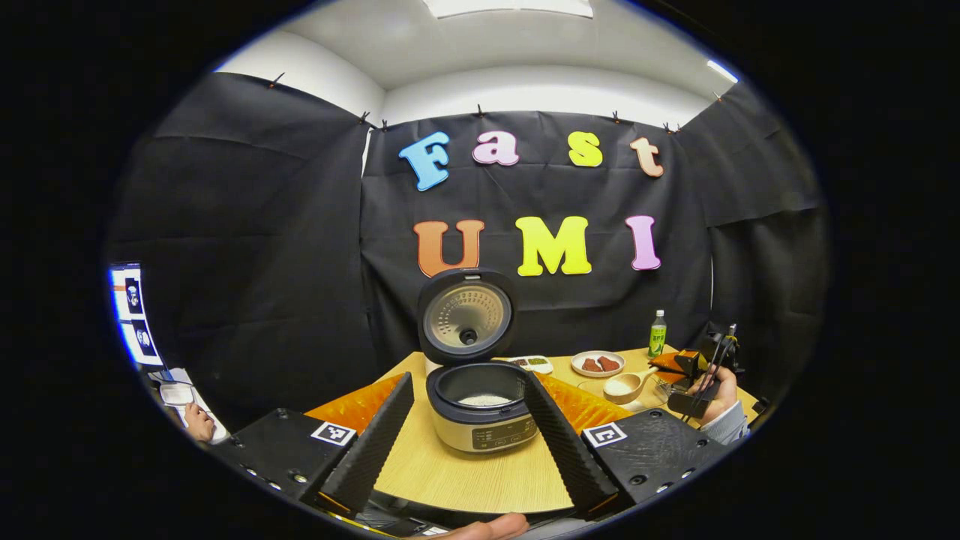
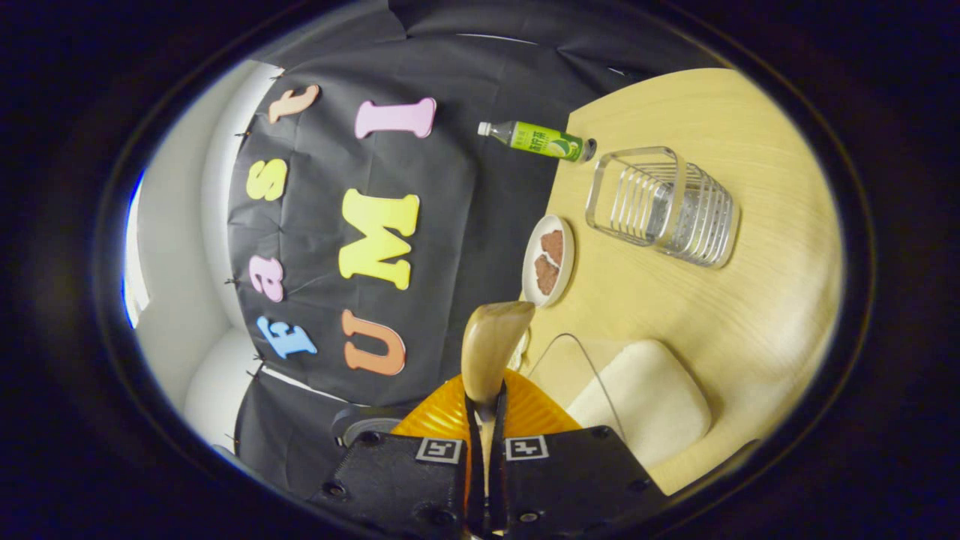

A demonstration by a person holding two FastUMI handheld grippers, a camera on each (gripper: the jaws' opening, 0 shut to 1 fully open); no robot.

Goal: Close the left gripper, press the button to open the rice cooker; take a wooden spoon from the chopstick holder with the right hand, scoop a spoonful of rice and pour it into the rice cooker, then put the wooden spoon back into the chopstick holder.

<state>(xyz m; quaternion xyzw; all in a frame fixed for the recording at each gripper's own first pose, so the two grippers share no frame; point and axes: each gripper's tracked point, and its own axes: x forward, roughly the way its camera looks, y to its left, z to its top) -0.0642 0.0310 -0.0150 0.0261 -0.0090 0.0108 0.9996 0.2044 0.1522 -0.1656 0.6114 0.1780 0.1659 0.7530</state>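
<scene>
Right gripper (image 2: pixel 486 409) clenched on pale wooden spoon (image 2: pixel 491 345), handle hidden btwn fingers.
Left gripper (image 1: pixel 469 420) released; spoon bowl's contents possibly rice, unclear.

walls: black cloth (image 1: pixel 247 247) | ceiling: white, lit panel (image 1: pixel 506 7) | table: light wood (image 2: pixel 750 247)

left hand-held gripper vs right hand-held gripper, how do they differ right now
The left hand-held gripper stands open and empty, fingers spread either side of the rice cooker. The right hand-held gripper is shut on the wooden spoon and tilted sideways. Both hang over the table.
</scene>
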